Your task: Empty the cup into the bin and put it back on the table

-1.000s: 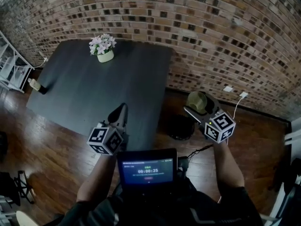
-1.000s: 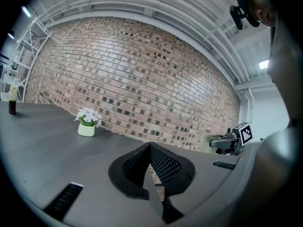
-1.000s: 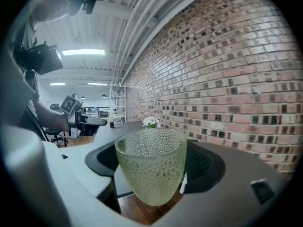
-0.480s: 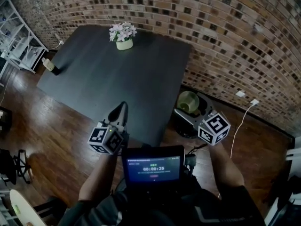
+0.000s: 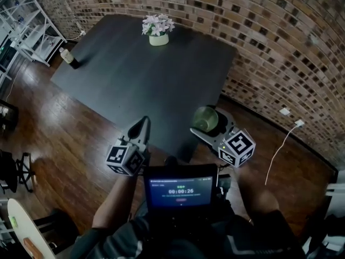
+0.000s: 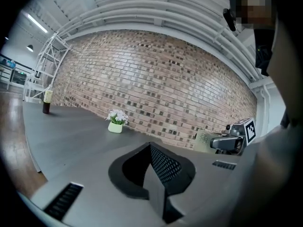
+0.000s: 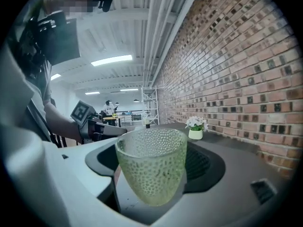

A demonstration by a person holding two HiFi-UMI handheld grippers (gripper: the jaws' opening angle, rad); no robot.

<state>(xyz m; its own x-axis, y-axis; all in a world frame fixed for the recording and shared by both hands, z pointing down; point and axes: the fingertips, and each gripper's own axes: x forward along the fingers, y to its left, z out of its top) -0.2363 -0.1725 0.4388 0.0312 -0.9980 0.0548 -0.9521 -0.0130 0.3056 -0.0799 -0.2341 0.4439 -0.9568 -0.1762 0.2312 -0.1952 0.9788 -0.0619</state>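
Observation:
A green dimpled glass cup (image 5: 205,118) stands upright in my right gripper (image 5: 208,121), which is shut on it just off the near right corner of the dark table (image 5: 135,80). In the right gripper view the cup (image 7: 150,162) fills the gap between the jaws and looks empty. My left gripper (image 5: 141,127) hovers at the table's near edge, to the cup's left, jaws shut with nothing in them. From the left gripper view, its closed jaws (image 6: 152,174) point across the table, and the cup (image 6: 203,140) shows far right. The bin is hidden.
A white pot of flowers (image 5: 157,30) sits at the table's far side and a bottle (image 5: 68,57) at its far left corner. The brick wall (image 5: 280,42) runs behind and right. White shelving (image 5: 24,23) stands at upper left. A cable (image 5: 280,144) lies on the wooden floor.
My right gripper has carried the cup leftward, away from the dark bin on the floor and up to the table's corner. The left gripper has shifted only slightly along the table edge.

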